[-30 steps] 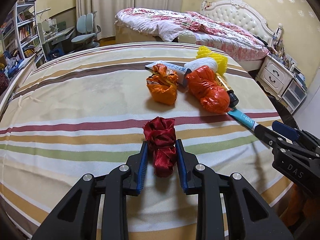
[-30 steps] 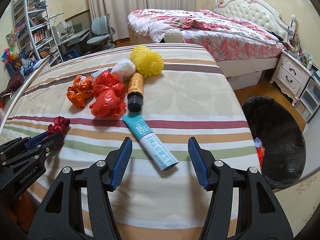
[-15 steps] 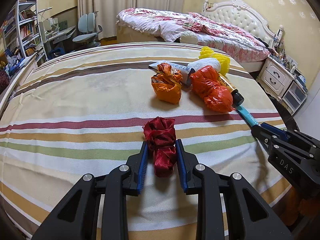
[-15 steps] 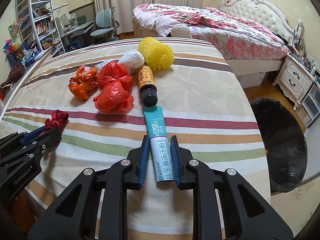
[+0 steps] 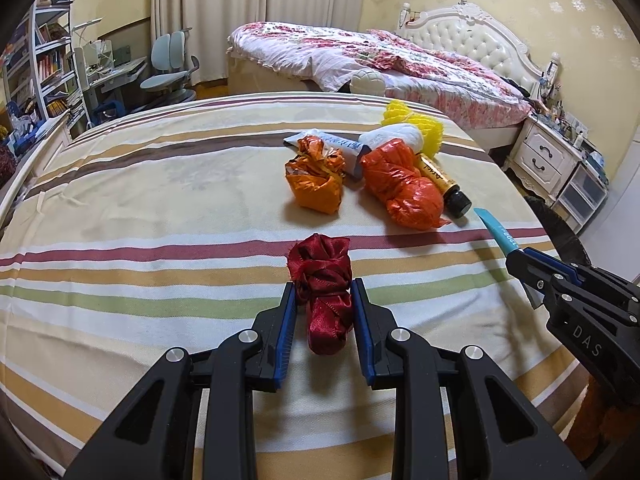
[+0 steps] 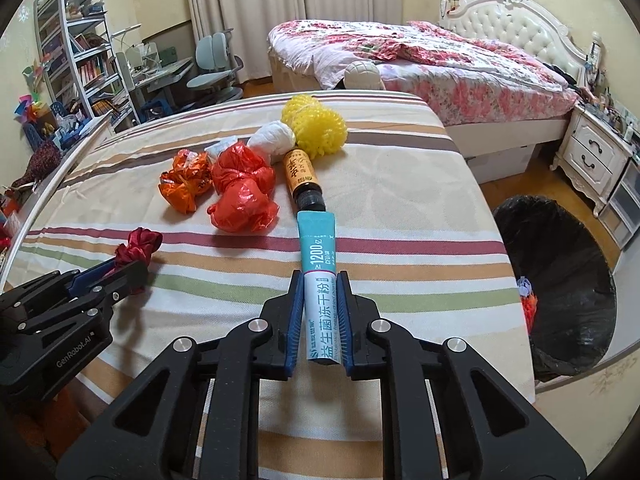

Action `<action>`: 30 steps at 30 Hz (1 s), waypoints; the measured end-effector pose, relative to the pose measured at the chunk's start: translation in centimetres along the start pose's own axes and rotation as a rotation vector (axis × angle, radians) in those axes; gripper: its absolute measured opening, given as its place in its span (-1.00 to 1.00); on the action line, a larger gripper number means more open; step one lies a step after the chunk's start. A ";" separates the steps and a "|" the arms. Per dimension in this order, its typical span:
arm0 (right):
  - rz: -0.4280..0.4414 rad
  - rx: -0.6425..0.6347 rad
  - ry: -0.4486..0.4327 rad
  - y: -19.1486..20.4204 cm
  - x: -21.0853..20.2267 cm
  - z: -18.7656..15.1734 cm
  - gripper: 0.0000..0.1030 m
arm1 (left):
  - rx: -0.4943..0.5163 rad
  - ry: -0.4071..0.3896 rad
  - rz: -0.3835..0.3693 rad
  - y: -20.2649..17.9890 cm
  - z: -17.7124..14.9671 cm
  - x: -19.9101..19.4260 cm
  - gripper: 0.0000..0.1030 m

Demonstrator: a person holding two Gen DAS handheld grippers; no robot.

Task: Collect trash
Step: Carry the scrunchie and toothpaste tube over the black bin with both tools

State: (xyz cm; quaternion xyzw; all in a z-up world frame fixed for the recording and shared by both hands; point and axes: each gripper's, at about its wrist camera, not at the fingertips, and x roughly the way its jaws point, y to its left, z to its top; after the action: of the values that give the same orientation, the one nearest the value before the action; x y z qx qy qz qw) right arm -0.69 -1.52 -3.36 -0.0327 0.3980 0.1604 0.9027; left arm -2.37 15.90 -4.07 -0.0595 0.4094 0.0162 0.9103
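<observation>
Teal-and-white carton, a long slim box [image 6: 319, 280], sits clamped lengthwise in the right gripper [image 6: 319, 286], fingers pressed flat on its two long sides near the middle; its far end pokes forward toward the brown bottle [image 6: 303, 176]. Likely light and fairly stiff, though thin card would crush under a hard squeeze, so a mid-body hold looks sound. Left gripper [image 5: 324, 294] has its fingers narrowed onto a dark red satin bundle [image 5: 323, 288], gripped low on its body; soft, slick fabric, likely weightless, apt to slip or unravel unless the knot is taken. Both items lie at the near edge of the striped table [image 5: 160, 200], whether lifted clear cannot be told. Left behind on it: orange foil wad [image 6: 185, 184], red plastic bag [image 6: 242, 192], white wad [image 6: 273, 138], yellow mesh ball [image 6: 316, 126]. Black-lined bin [image 6: 560, 280] stands on the floor to the right, just beside the table's edge.
</observation>
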 end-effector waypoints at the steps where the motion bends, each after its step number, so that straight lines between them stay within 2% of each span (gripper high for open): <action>1: -0.001 0.005 -0.005 -0.2 -0.2 0.1 -0.69 | 0.001 -0.004 -0.003 -0.1 0.1 -0.1 -0.46; 13: -0.075 0.082 -0.075 -4.4 -2.2 0.9 -0.69 | 0.064 -0.055 -0.067 -4.3 1.8 -0.8 -0.46; 22: -0.203 0.162 -0.119 -10.1 -3.4 1.1 -0.69 | 0.173 -0.100 -0.152 -11.2 3.9 -0.1 -0.46; 30: -0.317 0.239 -0.137 -15.8 -3.5 0.7 -0.69 | 0.248 -0.096 -0.206 -17.4 5.1 2.2 -0.46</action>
State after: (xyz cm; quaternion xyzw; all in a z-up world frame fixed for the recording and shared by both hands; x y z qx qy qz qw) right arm 2.59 -17.31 -1.44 0.0234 0.3418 -0.0301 0.9390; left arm 4.27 -0.76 -0.68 0.0127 0.3561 -0.1250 0.9260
